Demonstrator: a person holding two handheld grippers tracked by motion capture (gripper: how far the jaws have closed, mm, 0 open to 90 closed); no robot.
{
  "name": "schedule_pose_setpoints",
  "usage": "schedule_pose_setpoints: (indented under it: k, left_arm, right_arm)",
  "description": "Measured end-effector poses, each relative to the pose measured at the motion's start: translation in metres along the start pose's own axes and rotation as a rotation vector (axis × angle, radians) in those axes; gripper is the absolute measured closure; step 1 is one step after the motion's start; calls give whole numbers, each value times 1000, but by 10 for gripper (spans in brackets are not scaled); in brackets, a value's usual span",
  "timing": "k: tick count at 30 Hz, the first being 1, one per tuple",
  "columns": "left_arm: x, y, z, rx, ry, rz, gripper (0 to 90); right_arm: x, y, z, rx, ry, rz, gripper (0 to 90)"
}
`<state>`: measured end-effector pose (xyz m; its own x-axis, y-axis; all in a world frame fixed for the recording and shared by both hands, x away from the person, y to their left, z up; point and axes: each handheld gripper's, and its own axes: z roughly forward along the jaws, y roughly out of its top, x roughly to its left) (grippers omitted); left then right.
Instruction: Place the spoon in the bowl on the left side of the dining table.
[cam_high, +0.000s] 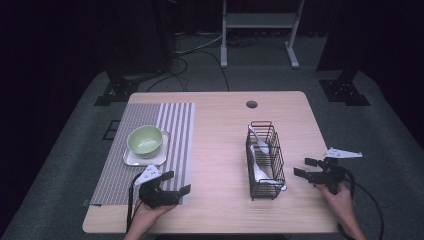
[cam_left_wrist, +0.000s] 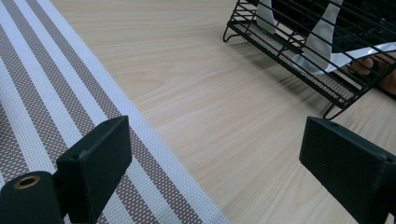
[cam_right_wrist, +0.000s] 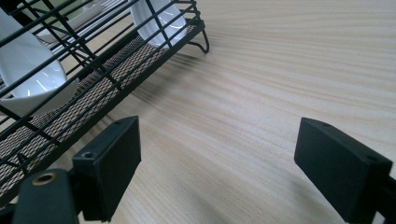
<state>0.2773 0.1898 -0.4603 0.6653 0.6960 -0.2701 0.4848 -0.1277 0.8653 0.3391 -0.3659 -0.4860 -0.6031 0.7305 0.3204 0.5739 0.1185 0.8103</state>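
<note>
Bowl (cam_high: 145, 139), pale green, sits on a white square plate (cam_high: 131, 159) on the striped mat (cam_high: 175, 125) at the bench's (cam_high: 220, 150) left. Left hand-held gripper (cam_high: 176, 183) hovers over the mat's near edge, jaws wide apart, holding nothing. Right of centre stands a black wire basket (cam_high: 272, 165), its long axis running away from the person, with white spoons (cam_high: 259, 170) inside along it. Right hand-held gripper (cam_high: 303, 167) rests just beside it, jaws wide apart, empty.
</note>
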Motion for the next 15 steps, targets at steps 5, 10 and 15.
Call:
schedule_pose_setpoints:
  k: [5, 10, 15]
  left_arm:
    - [-4, 1, 3, 13, 20, 13, 83]
    - [-7, 3, 3, 13, 25, 21, 82]
    - [-9, 7, 4, 24, 17, 14, 82]
  right_arm:
    - [0, 0, -1, -6, 6, 7, 136]
    - [0, 0, -1, -4, 2, 5, 136]
    - [0, 0, -1, -1, -2, 6, 136]
